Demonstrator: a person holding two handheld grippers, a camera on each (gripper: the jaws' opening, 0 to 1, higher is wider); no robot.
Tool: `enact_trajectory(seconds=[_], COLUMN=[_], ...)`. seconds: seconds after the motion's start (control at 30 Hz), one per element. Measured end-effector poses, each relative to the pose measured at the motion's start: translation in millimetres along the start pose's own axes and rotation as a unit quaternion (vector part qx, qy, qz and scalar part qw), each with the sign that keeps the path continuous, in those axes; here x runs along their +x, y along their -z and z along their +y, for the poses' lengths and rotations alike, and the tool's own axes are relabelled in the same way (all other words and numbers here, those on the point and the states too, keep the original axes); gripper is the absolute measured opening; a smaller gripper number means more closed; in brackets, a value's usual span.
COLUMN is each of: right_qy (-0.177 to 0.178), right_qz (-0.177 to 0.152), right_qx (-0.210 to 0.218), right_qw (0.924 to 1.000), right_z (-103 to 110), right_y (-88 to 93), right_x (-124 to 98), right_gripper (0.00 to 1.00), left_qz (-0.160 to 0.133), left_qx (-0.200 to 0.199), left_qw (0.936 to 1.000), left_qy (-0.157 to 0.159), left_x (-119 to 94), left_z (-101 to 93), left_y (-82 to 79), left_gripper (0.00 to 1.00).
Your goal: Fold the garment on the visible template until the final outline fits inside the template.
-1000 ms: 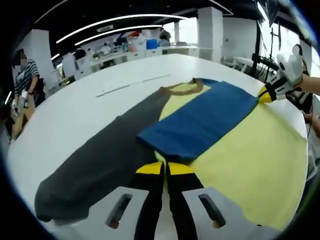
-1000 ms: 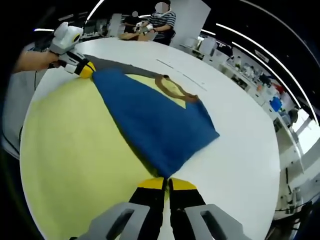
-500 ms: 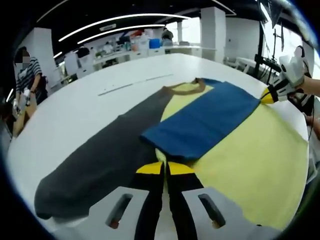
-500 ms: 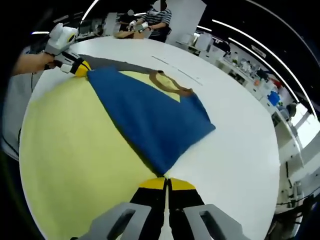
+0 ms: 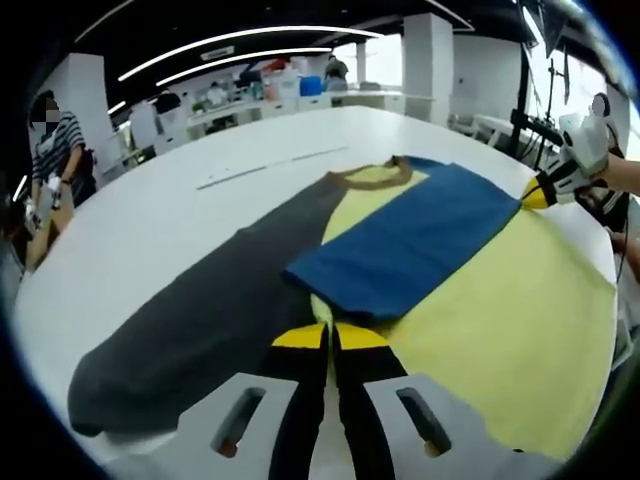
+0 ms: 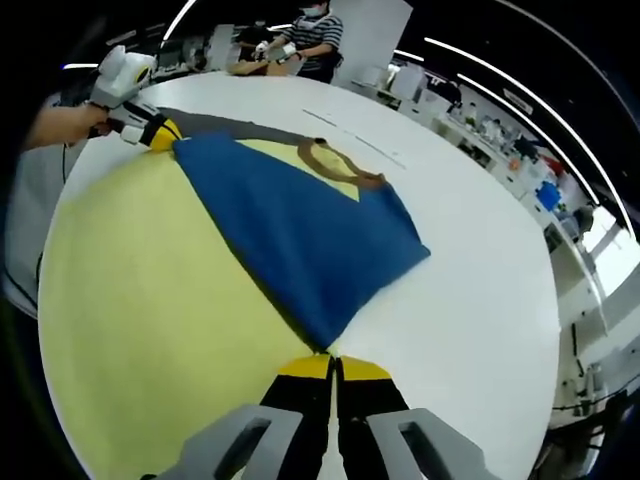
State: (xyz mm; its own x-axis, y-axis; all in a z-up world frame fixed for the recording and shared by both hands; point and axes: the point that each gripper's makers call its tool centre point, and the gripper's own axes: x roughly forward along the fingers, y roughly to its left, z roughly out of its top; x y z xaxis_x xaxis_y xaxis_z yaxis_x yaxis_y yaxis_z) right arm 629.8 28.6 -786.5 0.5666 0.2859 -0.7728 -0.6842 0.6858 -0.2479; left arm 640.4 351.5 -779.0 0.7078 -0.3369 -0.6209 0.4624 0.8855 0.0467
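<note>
Both hand-held grippers pinch the blue fold of the garment, which lies flat on the yellow template.

Left gripper view: left hand-held gripper (image 5: 328, 336) at 6 o'clock, jaws pressed together on the near edge of the blue panel (image 5: 410, 245); the garment (image 5: 200, 320) spreads grey toward 8 o'clock, brown collar (image 5: 372, 178) at 12. Yellow template (image 5: 520, 340) lies under it, running to 4 o'clock, all on the white table (image 5: 150, 220). Right hand-held gripper (image 5: 534, 194) at 2 o'clock, held by a hand, seems clamped on the panel's far corner. Right gripper view: right hand-held gripper (image 6: 334, 366) at 6 o'clock, jaws closed on the blue corner; left one at 10 o'clock. A person (image 6: 305, 35) in stripes stands at 12, beyond the table.
</note>
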Motion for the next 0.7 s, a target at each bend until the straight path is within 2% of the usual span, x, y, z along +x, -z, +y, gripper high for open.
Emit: enact_trajectory(seconds=[0.3, 0.4, 0.47, 0.57, 0.63, 0.7], right_qy=[0.0, -0.007, -0.016, -0.03, -0.037, -0.047], right_qz=[0.0, -0.001, -0.008, -0.021, -0.028, -0.041], right_qx=[0.004, 0.003, 0.026, 0.063, 0.079, 0.096], right_qw=[1.0, 1.0, 0.9995, 0.9973, 0.9958, 0.9935], right_z=[-5, -3, -1, 2, 4, 7], right_y=[-0.4, -0.4, -1.5, -4.6, -6.7, -11.7], right_x=[2, 1, 0, -3, -5, -8], right_gripper=[0.0, 0.0, 0.0, 0.0, 0.06, 0.18], left_qz=[-0.009, -0.015, -0.026, -0.03, -0.036, -0.042], left_qx=[0.006, -0.006, -0.025, -0.03, -0.033, -0.035], left_qw=[0.9999, 0.9998, 0.9992, 0.9989, 0.9985, 0.9981], left_qy=[0.007, 0.013, 0.021, 0.021, 0.024, 0.027], left_x=[-3, -6, -8, -13, -17, -22], left_z=[-3.0, -3.3, -2.4, 1.6, 3.0, 4.0], left_y=[-2.0, -3.5, -4.9, -3.6, -3.7, -4.9], left_gripper=[0.01, 0.06, 0.1, 0.16, 0.22, 0.26])
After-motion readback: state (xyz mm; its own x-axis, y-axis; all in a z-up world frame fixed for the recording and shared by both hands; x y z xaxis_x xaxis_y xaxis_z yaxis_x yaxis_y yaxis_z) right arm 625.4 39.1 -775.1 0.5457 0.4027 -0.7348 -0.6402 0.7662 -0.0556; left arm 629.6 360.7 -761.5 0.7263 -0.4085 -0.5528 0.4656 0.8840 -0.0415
